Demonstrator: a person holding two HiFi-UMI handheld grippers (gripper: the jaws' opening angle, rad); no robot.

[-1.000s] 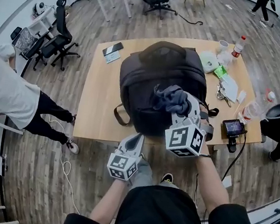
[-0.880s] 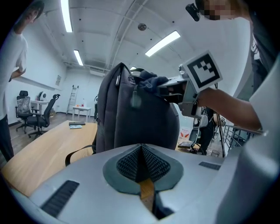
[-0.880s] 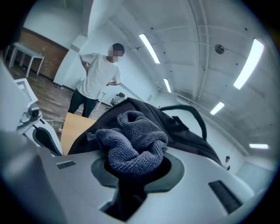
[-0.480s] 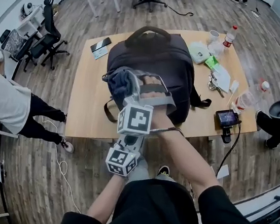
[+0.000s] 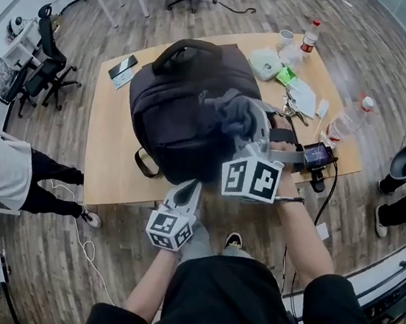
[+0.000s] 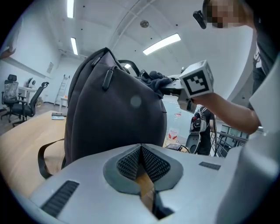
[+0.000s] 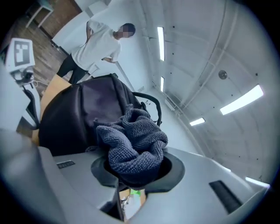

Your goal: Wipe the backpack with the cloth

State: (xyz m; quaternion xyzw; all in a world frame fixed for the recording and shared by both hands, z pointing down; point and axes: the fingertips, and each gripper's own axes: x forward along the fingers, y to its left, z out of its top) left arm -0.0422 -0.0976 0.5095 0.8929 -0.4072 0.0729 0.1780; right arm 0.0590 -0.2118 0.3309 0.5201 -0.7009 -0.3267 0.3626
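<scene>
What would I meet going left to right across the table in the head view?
Phone → backpack → upright bottle at the far edge → clear plastic bottle near the right edge.

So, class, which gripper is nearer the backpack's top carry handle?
Right. The right gripper holds the cloth on the backpack, partway toward the handle; the left gripper sits shut beyond its bottom end.

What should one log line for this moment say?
step: wiping | right claw: shut on cloth, cloth against backpack top | left claw: shut, empty, pointing at backpack | backpack: on table
</scene>
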